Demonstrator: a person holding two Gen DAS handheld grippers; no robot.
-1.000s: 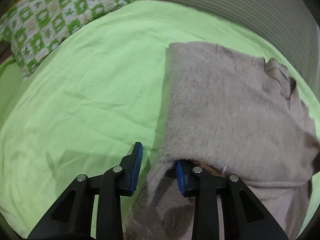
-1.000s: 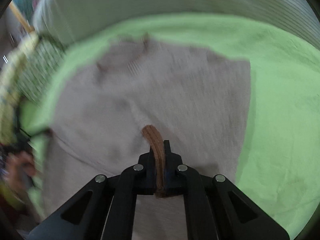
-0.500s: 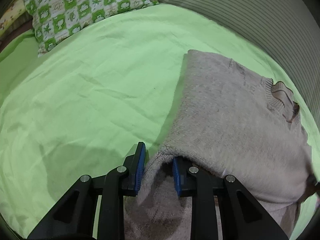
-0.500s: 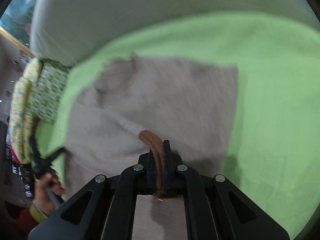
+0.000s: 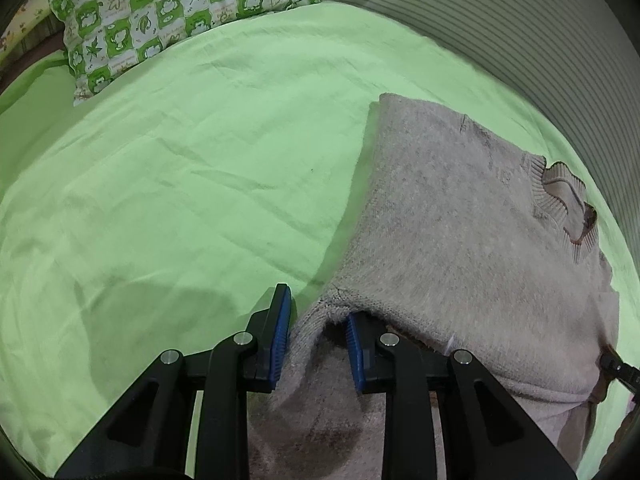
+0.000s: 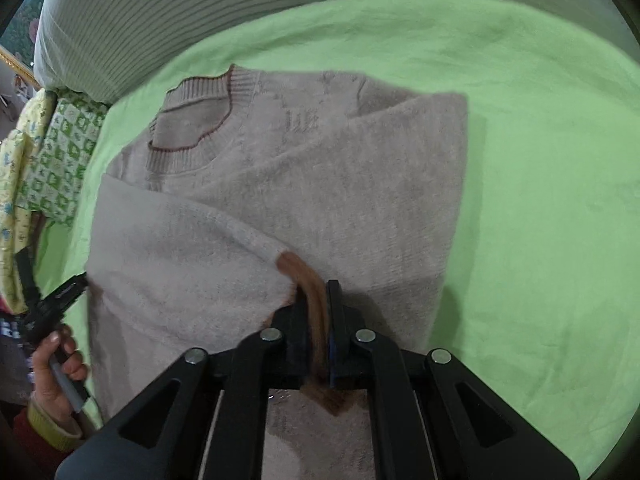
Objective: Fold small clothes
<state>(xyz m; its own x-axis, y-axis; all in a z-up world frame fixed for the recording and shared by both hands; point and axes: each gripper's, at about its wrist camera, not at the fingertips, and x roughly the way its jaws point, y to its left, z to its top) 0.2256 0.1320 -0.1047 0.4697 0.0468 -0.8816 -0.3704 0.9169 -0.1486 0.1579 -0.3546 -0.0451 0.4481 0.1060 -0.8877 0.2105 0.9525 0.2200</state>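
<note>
Beige knit sweater [image 6: 280,184] lies on the green bed sheet [image 5: 200,160], its lower part being folded up toward the collar. The right gripper [image 6: 318,320] has its jaws closed on the brown hem band [image 6: 308,288], while the left gripper [image 5: 316,332] holds its jaws parted around a raised edge of the knit without pinching it. Because only one corner is clamped, the left edge may slip and skew the fold; no containers are visible.

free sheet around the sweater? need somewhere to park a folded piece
Widest bare green sheet: between the sweater and the checked pillow. Another open stretch on the sweater's other side. Tight: the strip between collar and striped bedding.
</note>
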